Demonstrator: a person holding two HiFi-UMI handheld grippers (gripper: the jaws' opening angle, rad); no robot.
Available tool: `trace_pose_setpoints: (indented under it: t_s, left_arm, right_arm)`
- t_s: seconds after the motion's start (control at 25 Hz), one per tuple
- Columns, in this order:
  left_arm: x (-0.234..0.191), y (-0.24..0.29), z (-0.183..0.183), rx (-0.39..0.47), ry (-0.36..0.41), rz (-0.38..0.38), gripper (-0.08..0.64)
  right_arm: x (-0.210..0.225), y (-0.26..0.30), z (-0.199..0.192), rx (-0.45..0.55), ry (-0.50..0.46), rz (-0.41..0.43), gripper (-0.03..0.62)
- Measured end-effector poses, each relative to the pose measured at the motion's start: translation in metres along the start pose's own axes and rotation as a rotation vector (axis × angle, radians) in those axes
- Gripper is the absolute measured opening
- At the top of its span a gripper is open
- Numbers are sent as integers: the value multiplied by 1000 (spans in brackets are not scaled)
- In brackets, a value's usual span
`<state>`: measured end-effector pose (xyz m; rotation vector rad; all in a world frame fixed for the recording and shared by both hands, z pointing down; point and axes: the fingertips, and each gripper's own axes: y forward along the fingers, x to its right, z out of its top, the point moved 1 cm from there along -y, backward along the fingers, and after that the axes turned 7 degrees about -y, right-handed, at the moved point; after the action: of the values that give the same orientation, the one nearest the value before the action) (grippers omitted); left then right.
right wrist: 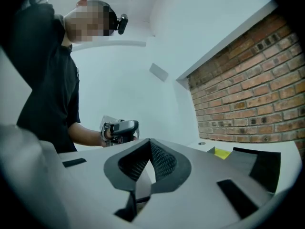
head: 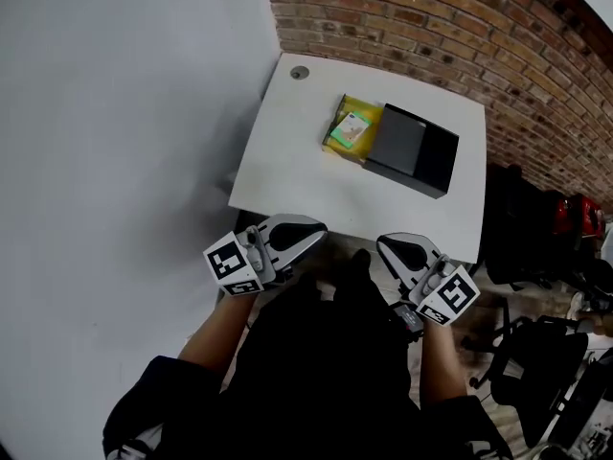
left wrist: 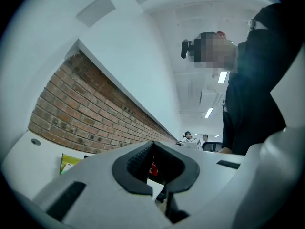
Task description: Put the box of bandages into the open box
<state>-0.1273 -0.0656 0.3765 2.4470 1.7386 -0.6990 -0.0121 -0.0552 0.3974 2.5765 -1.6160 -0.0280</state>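
Note:
A small green and white box of bandages [head: 351, 129] lies on the yellow open box [head: 361, 111] near the far side of the white table [head: 287, 171]. A black box part [head: 414, 149] adjoins the yellow one on its right. Both grippers are held close to the person's body, short of the table's near edge. My left gripper [head: 308, 232] is shut with nothing in it, and so is my right gripper [head: 389, 245]. In the left gripper view the jaws [left wrist: 153, 175] meet, with a corner of the yellow box [left wrist: 69, 162] beyond. The right gripper view shows its jaws [right wrist: 145, 173] closed too.
A brick wall [head: 431, 17] runs behind the table and a plain white wall [head: 115, 113] stands at the left. Black office chairs [head: 551, 353] and dark bags [head: 517, 218] crowd the floor to the right. A round cable port [head: 300, 73] sits at the table's far left corner.

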Motion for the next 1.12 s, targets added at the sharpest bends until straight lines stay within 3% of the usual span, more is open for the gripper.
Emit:
trace_pose_setpoints:
  t_s: [0.36,0.64,0.96,1.12]
  left_arm:
    - [35,-22,-35,-29,-16,-93,15]
    - [78,-4,-52,-80,30,-171,15]
    - [132,15,-80,-137,-1,-141,14]
    - [165,34,-113,-154,-4,-78,15]
  right_arm:
    - [-80,-17,-30,-47,31,-100,6]
    - [-99,-46,-26,-16,4,-113,6]
    - [-119,-87,-2,33,-35,-53,6]
    - [-132,-139,-33,13,26,-42,6]
